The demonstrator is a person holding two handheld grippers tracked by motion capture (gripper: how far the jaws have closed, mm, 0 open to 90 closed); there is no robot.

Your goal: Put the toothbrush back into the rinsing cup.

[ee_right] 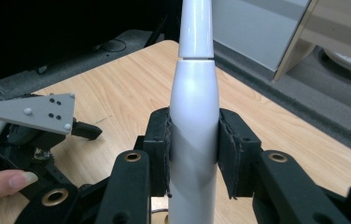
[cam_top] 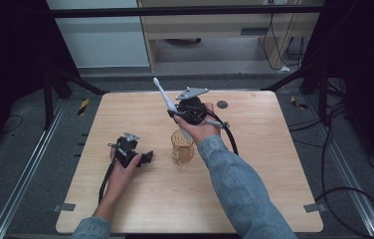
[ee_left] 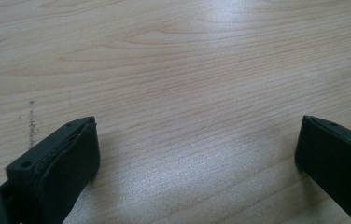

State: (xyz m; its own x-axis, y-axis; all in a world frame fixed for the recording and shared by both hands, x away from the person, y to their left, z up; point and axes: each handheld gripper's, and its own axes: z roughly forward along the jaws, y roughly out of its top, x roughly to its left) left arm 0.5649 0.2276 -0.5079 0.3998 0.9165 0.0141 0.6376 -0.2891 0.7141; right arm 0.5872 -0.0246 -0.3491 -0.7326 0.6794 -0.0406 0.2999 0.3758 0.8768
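A white electric toothbrush (cam_top: 162, 95) stands tilted in the high view, its head pointing up and away. My right gripper (cam_top: 187, 113) is shut on its thick handle (ee_right: 194, 93), and both pads press its sides in the right gripper view. Its lower end hangs over an amber glass cup (cam_top: 181, 148) in the middle of the table; whether it reaches inside, I cannot tell. My left gripper (cam_top: 145, 157) rests low on the wooden table (cam_top: 254, 164), left of the cup. Its jaws are open over bare wood (ee_left: 197, 93), with nothing between them.
A small dark round spot (cam_top: 222, 104) marks the table's far side. Metal rails and cables run along the floor on both sides. The left gripper's grey plate (ee_right: 29, 112) appears at the left of the right gripper view.
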